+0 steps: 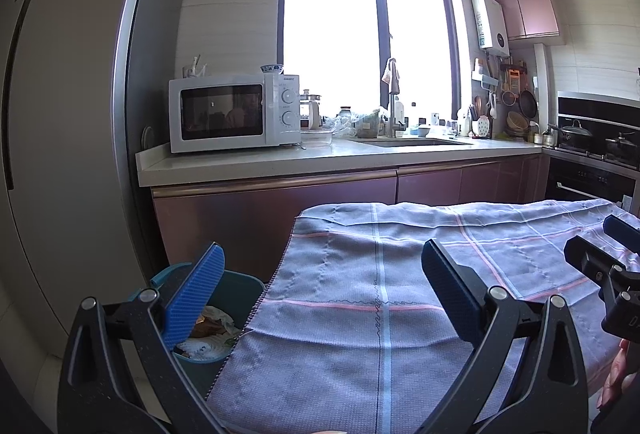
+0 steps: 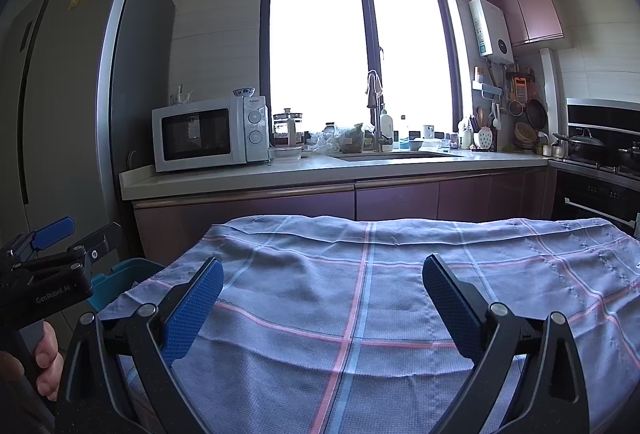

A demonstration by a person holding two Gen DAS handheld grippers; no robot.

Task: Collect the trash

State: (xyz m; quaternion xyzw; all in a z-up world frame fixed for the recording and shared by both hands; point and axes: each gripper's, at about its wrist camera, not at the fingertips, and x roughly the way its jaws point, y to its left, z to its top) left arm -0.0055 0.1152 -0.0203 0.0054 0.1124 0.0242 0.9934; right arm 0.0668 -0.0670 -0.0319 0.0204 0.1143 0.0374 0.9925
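Since both the left gripper (image 1: pixel 320 294) and right gripper (image 2: pixel 322 304) hover wide open and empty over the bare checked tablecloth (image 1: pixel 360 314), trash already sits in the teal bin (image 1: pixel 240 286) beside it; I'd scan the cloth before finishing.

Grey cloth (image 2: pixel 400 294), pink-blue check; teal bin (image 1: pixel 236 286); white microwave (image 1: pixel 234 112); blue claw pads (image 2: pixel 192 310).

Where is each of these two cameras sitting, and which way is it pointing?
Left wrist view: rides the left tongs, facing the kitchen window over the checked cloth and teal bin; right tongs and fingers show at right.
Right wrist view: rides the right tongs, facing likewise; left tongs and a hand show at left.
Shared: cloth, microwave, window, sink counter.
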